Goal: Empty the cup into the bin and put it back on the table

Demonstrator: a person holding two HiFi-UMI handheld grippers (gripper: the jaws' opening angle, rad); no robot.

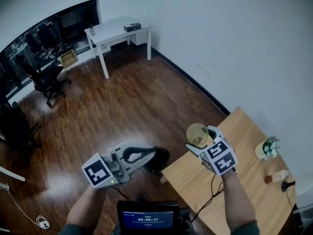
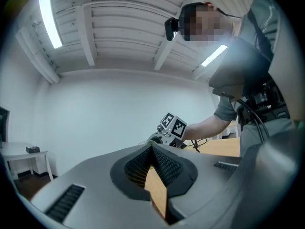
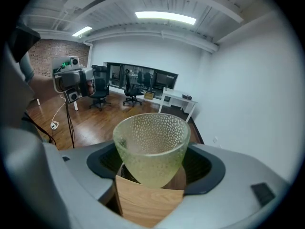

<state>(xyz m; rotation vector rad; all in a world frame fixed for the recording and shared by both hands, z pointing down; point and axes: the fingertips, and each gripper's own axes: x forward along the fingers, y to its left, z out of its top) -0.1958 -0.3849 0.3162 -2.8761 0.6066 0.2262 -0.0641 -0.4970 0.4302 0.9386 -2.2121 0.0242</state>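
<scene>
Over the table [image 1: 247, 148] edge, right gripper [image 1: 203, 137] clamps the cup [image 3: 151, 147] mouth-up, apparently for set-down; left gripper [image 2: 151, 151], jaws together, holds nothing.

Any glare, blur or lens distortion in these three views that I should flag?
Head view: dim and bluish, wall bowed by the wide lens, pale glare on the wood floor. Left gripper view: ceiling strip light blown out, dark round vignette. Right gripper view: cup sharp, corners black, ceiling lamp overexposed.
</scene>
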